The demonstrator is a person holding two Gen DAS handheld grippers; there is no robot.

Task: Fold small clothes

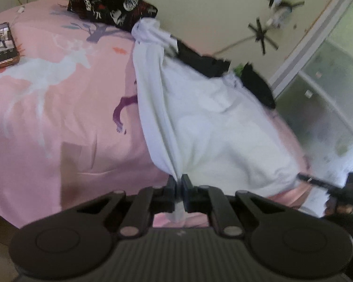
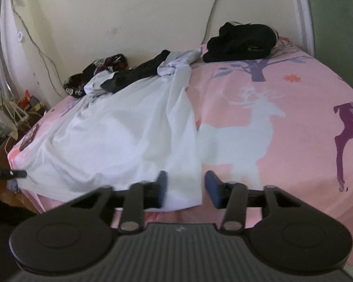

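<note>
A white garment (image 1: 218,127) lies spread and creased across the pink bedsheet (image 1: 58,108). My left gripper (image 1: 179,184) is shut on a bunched fold of its near edge, and the cloth pulls up into taut pleats from the pads. In the right wrist view the same white garment (image 2: 120,136) reaches the bed's front edge. My right gripper (image 2: 186,188) stands open over its near right corner, with the cloth lying between the fingers and neither pad pressing it. A dark tip of the left gripper shows at that view's left edge.
A black patterned garment (image 1: 110,7) lies by the wall, and a black garment (image 2: 240,42) sits at the far corner. A dark piece of cloth (image 2: 134,75) rests on the white garment's far end. A phone (image 1: 0,44) lies on the sheet. Cables and clutter (image 2: 23,108) are on the floor.
</note>
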